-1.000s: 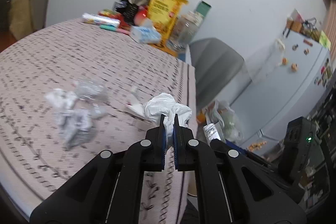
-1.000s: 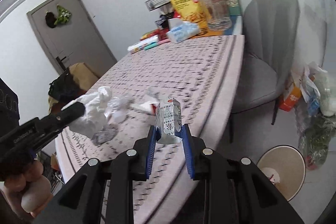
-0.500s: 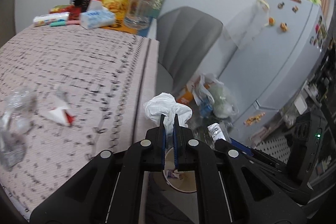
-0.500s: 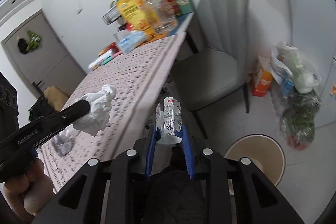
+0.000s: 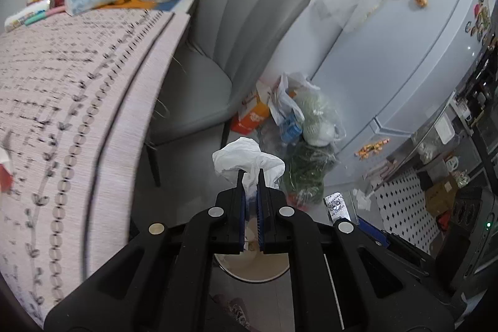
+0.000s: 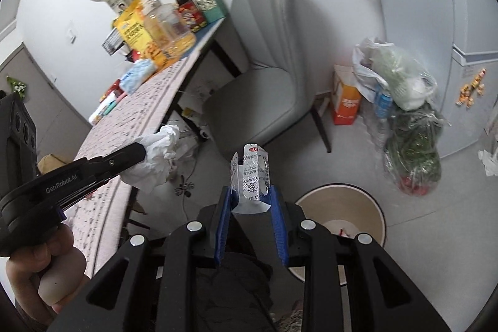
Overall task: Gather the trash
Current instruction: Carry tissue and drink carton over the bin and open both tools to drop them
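Note:
My left gripper (image 5: 251, 173) is shut on a crumpled white tissue (image 5: 247, 159) and holds it in the air past the table's edge, above a round beige trash bin (image 5: 253, 265) on the floor. It also shows in the right wrist view (image 6: 141, 150) with the tissue (image 6: 155, 159). My right gripper (image 6: 251, 192) is shut on a small silver milk carton (image 6: 253, 176), held in the air left of the trash bin (image 6: 339, 226).
The table with a patterned pink cloth (image 5: 62, 89) is to the left, with snacks and a jar at its far end. A grey chair (image 5: 239, 45) stands beside it. Plastic bags (image 5: 308, 139) and an orange box lie by the white fridge (image 5: 404, 52).
Both grippers have swung right, away from the table and toward the floor bin, each still holding its piece of trash. The bin now lies right under the left gripper.

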Demonstrator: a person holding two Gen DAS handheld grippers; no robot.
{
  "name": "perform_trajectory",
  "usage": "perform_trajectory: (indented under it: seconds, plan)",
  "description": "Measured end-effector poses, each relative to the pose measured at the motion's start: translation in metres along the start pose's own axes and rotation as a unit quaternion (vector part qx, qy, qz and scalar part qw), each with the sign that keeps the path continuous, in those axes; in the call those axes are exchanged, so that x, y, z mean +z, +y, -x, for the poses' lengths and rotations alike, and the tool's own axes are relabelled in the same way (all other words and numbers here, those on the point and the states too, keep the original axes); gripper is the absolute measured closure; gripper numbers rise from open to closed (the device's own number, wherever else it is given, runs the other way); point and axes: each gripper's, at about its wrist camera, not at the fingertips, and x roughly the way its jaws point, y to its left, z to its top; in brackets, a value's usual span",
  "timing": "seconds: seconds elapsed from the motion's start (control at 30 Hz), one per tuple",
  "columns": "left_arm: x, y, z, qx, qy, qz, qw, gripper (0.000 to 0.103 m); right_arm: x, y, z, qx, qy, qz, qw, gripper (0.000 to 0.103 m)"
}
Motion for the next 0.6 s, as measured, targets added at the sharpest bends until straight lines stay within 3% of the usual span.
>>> perform_trajectory:
  seconds: [0.4, 0.43, 0.53, 0.6]
  plan:
    - [-0.016, 0.003, -0.031, 0.006, 0.052, 0.007, 0.9986, 0.097, -0.007, -0.048, -0.046, -0.026, 0.027, -0.037, 0.999, 0.072]
    - [-0.016, 0.003, -0.032, 0.005, 0.053, 0.007, 0.9985, 0.097, -0.007, -0.049, -0.049, -0.026, 0.029, -0.037, 0.999, 0.070]
    - [-0.017, 0.000, -0.040, 0.004, 0.064, 0.005, 0.9980, 0.097, -0.005, -0.057, -0.051, -0.043, 0.027, -0.045, 0.998, 0.049]
    - [-0.020, -0.005, -0.050, -0.001, 0.076, 0.003, 0.9971, 0.097, -0.006, -0.065, -0.046, -0.044, 0.021, -0.047, 0.998, 0.048]
